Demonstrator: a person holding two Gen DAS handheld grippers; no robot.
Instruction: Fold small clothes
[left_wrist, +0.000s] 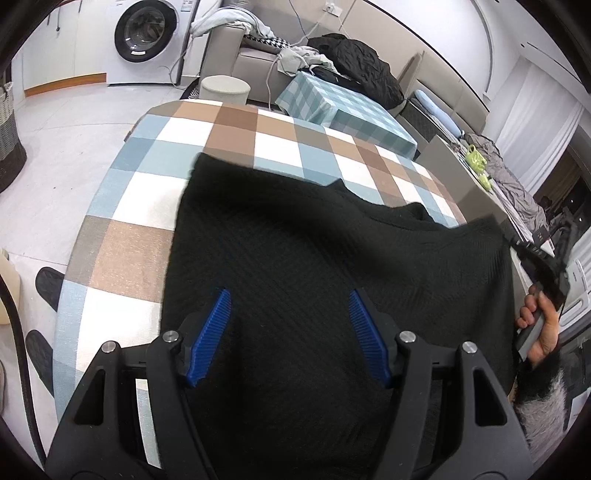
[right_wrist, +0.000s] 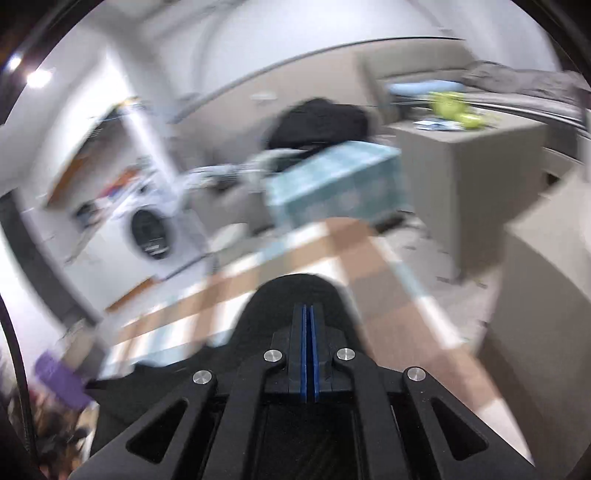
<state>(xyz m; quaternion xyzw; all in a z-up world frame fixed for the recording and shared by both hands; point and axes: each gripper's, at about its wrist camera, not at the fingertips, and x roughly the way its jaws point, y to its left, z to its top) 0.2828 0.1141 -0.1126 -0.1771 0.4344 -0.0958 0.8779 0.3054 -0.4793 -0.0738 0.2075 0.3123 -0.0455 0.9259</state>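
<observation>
A black knit garment (left_wrist: 314, 251) lies spread over the checked tablecloth (left_wrist: 147, 206). My left gripper (left_wrist: 290, 295) hovers over its near part with the blue pads wide apart and nothing between them. My right gripper (right_wrist: 307, 308) has its blue pads pressed together on a fold of the black garment (right_wrist: 295, 291), which drapes around the fingers. In the left wrist view the right gripper (left_wrist: 550, 273) shows at the garment's right edge, lifting that edge, with the hand behind it. The right wrist view is heavily blurred.
A teal checked box (left_wrist: 343, 107) and a grey round stool (left_wrist: 225, 88) stand beyond the table. A sofa with a black jacket (left_wrist: 354, 62), a washing machine (left_wrist: 147, 33) and a grey cabinet (right_wrist: 469, 184) with green items surround it.
</observation>
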